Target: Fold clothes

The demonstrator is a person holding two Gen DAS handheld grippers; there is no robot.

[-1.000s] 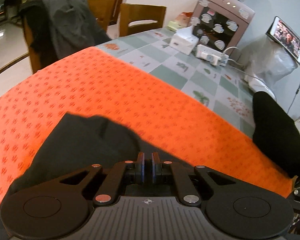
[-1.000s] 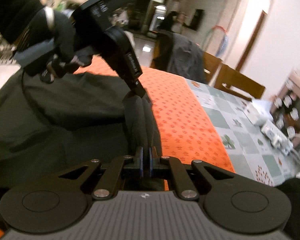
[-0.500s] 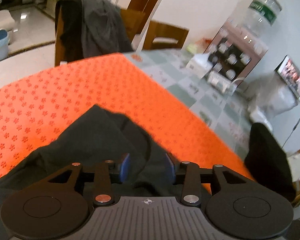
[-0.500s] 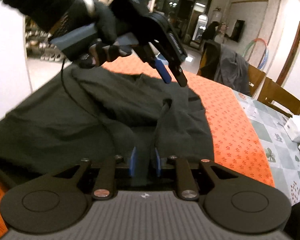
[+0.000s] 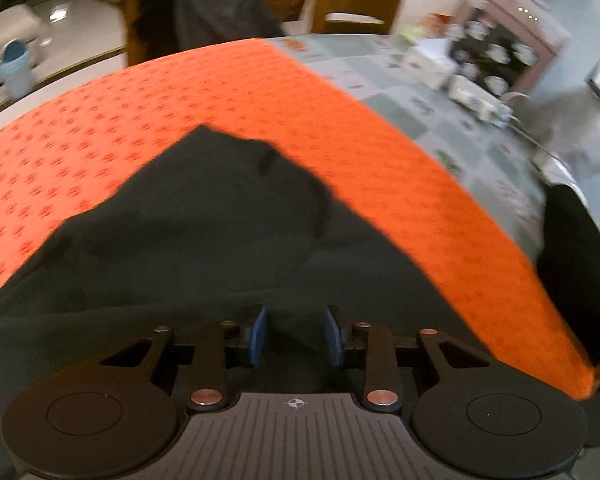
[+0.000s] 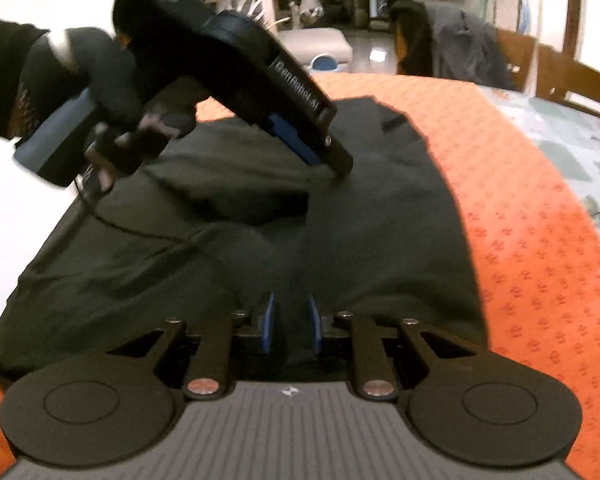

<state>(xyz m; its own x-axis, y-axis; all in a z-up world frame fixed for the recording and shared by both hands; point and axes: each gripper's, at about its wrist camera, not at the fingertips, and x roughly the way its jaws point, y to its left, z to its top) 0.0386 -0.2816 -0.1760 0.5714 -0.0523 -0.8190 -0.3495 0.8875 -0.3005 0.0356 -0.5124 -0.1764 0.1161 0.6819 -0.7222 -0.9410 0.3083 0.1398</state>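
1. The dark grey, almost black cloth garment (image 5: 220,220) lies spread on the orange patterned table cover (image 5: 180,92), directly under and in front of both grippers.
2. The left gripper (image 5: 295,334) has its blue pads (image 5: 259,334) apart, and the jaws are closing; the fabric lies below the gap, but the pads do not press on it.
3. In the right wrist view, the left gripper (image 6: 332,160) points down, held by a hand in a dark glove (image 6: 112,96), and its tip touches the garment (image 6: 340,240) ahead of the right gripper.
4. The right gripper (image 6: 291,322) has its blue pads (image 6: 267,322) a little spread, with dark fabric seen between them; no pinch is visible.
5. A small white and blue bin (image 5: 16,70) stands on the floor far ahead to the left of the left gripper; what is inside I cannot tell.
6. To the front right of the left gripper, beyond the orange cover, a white tissue box (image 5: 428,58) stands on the green checked tablecloth (image 5: 400,108).
7. A grey jacket (image 6: 456,44) hangs on a wooden chair (image 6: 520,60) past the far table edge.
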